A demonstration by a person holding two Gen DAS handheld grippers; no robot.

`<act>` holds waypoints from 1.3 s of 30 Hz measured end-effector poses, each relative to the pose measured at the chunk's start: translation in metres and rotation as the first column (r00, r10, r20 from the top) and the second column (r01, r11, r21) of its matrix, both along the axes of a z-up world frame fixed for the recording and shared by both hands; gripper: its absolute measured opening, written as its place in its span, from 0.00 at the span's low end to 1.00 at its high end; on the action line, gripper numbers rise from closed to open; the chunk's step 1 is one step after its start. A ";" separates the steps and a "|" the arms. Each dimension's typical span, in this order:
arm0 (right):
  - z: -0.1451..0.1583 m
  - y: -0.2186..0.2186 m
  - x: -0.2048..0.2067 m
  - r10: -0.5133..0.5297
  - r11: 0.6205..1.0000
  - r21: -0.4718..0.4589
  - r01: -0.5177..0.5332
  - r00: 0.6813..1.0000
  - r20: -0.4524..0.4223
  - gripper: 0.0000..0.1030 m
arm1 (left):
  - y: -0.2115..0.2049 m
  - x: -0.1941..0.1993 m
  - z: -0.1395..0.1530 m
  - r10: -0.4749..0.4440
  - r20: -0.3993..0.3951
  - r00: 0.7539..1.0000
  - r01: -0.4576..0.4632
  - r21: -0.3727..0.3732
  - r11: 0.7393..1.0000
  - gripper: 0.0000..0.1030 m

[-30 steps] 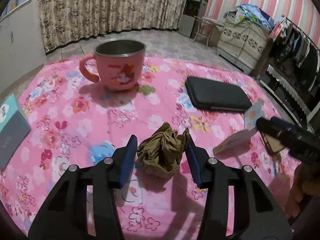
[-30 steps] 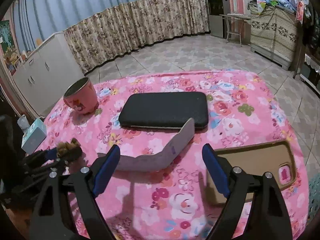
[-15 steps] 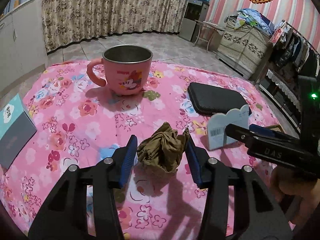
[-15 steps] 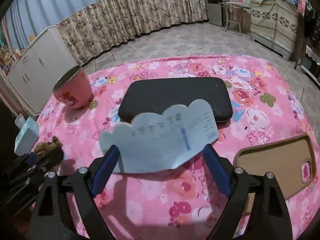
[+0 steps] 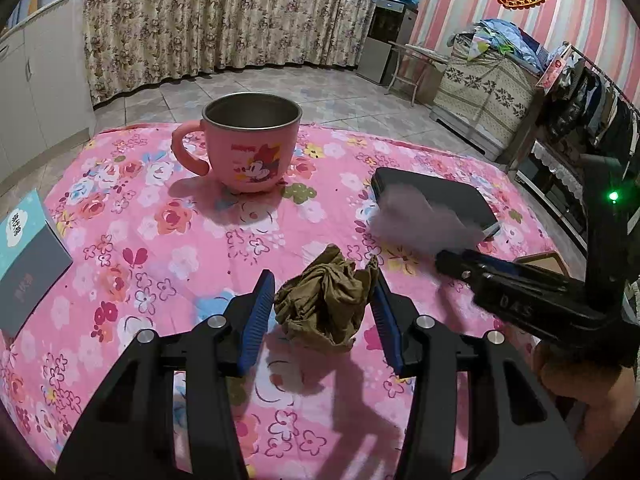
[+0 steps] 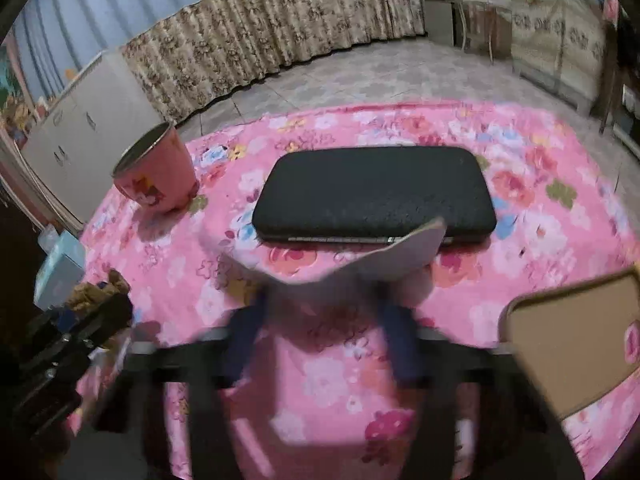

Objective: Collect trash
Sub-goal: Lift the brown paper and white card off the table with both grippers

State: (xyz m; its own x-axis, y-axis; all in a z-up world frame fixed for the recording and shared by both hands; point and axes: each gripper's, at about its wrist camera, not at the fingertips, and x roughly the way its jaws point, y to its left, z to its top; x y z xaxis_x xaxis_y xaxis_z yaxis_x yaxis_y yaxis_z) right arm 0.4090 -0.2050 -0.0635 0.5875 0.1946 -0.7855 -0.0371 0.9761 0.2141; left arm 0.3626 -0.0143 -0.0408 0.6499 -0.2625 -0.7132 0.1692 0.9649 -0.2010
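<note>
Nearest the left wrist camera, the left claw (image 5: 324, 316) is clamped on a crumpled brown wad (image 5: 326, 304), both blue pads pressed into its sides, held low over the pink flowered bench (image 5: 132, 240). To its right, the right claw (image 5: 448, 258) is closing on a pale paper card (image 5: 424, 220); in the right wrist view its blue fingers (image 6: 244, 336) are smeared by motion with the card's (image 6: 372, 260) lower edge between them, so I cannot tell whether the pads already bite. Beyond lie a black case (image 6: 372, 192) and, at the right edge, a brown phone cover (image 6: 576, 344). Farthest stands the pink mug (image 5: 250, 144), empty as far as I can see. By my reading, two scraps are picked or nearly so, neither yet dropped anywhere; no bin shows
</note>
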 end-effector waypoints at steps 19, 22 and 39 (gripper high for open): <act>0.016 -0.035 0.007 0.112 0.994 0.000 -0.113 0.980 0.163 0.87 | 0.007 0.003 0.000 0.020 -0.004 1.000 -0.020 -0.028 0.999 0.46; 0.016 -0.030 0.013 0.128 0.991 0.013 -0.132 0.975 0.181 0.91 | 0.012 0.006 -0.002 0.031 -0.011 0.999 -0.032 -0.035 0.999 0.46; 0.012 0.007 -0.003 0.291 0.947 -0.168 -0.273 0.953 0.090 0.16 | 0.018 0.010 -0.001 0.042 0.001 0.999 -0.042 -0.034 0.999 0.46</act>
State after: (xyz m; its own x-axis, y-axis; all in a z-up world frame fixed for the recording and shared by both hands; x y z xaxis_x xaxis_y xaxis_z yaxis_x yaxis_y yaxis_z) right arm 0.4060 -0.1981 -0.0519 0.6120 0.2489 -0.7507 -0.3308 0.9427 0.0429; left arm 0.3727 0.0036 -0.0415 0.6623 -0.2587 -0.7032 0.1290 0.9639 -0.2330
